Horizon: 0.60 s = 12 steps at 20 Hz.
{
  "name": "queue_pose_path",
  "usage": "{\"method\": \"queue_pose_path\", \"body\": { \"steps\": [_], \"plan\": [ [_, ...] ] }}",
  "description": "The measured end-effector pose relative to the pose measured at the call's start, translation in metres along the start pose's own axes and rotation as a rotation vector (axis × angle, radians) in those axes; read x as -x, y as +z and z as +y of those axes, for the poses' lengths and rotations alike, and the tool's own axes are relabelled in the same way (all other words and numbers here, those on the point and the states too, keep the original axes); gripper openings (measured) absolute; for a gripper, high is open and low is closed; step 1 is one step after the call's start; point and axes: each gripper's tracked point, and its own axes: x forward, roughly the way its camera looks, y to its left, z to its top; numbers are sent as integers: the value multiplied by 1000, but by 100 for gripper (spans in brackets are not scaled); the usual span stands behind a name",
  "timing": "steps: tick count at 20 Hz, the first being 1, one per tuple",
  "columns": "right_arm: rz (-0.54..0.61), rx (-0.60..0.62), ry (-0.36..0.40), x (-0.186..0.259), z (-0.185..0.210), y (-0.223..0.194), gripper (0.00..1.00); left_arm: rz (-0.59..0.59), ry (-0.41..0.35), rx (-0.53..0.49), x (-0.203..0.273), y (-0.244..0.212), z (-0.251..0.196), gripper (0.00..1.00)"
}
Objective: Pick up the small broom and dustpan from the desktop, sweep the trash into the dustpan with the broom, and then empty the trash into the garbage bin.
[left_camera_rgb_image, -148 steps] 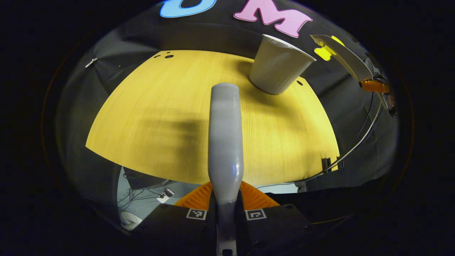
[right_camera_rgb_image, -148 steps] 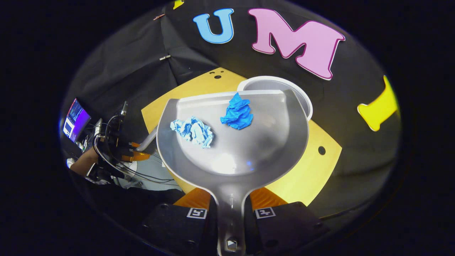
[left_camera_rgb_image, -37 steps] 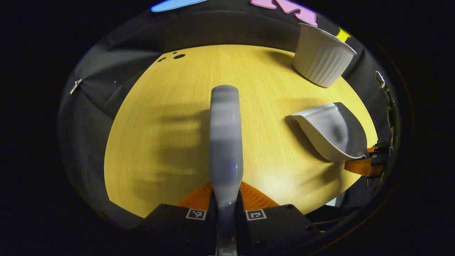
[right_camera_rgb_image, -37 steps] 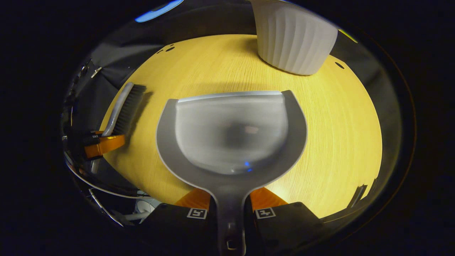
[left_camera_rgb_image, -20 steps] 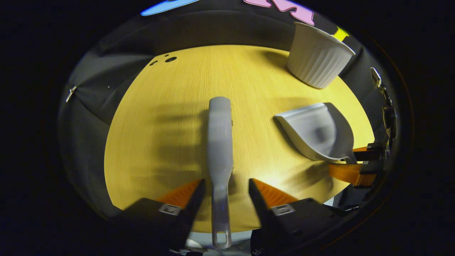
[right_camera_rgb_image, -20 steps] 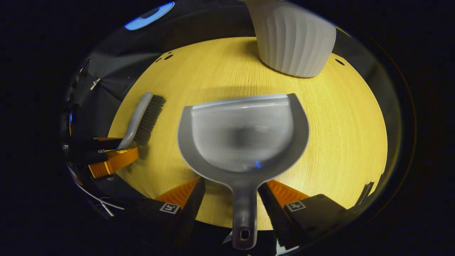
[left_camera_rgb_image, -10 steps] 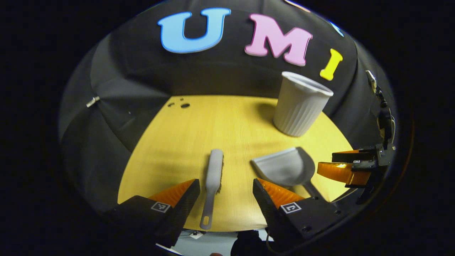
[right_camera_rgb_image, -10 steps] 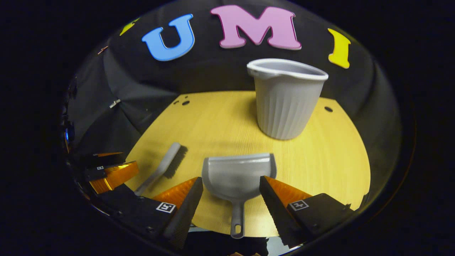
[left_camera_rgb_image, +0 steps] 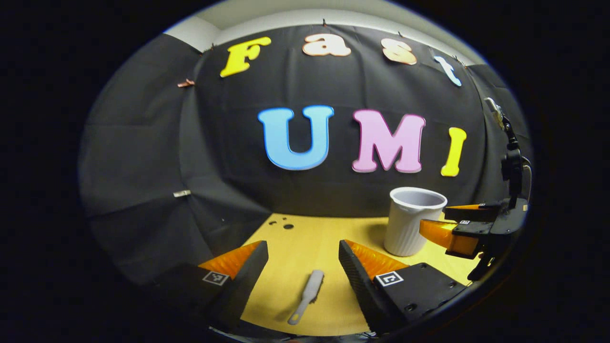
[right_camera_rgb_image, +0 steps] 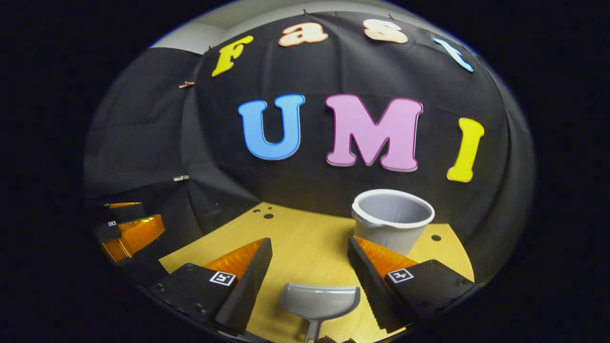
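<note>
The small broom and dustpan are lying flat on the worktop, the garbage bin standing behind — both tools, left and right, are hanging above, spread wide, holding nothing. No trash is showing on the worktop — this is fitting either pickup pending or tools set down.
</note>
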Motion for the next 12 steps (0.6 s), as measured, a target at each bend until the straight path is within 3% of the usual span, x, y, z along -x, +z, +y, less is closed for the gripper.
{"method": "queue_pose_path", "body": {
  "steps": [5, 12],
  "plan": [
    [-117, 63, 80, 25, 25, 31, 97, -94, 13, -31, 13, 21, -3, 96],
    [-85, 51, 138, 30, 30, 28, 98, -89, 27, -47, 41, 26, -16, 96]
  ]
}}
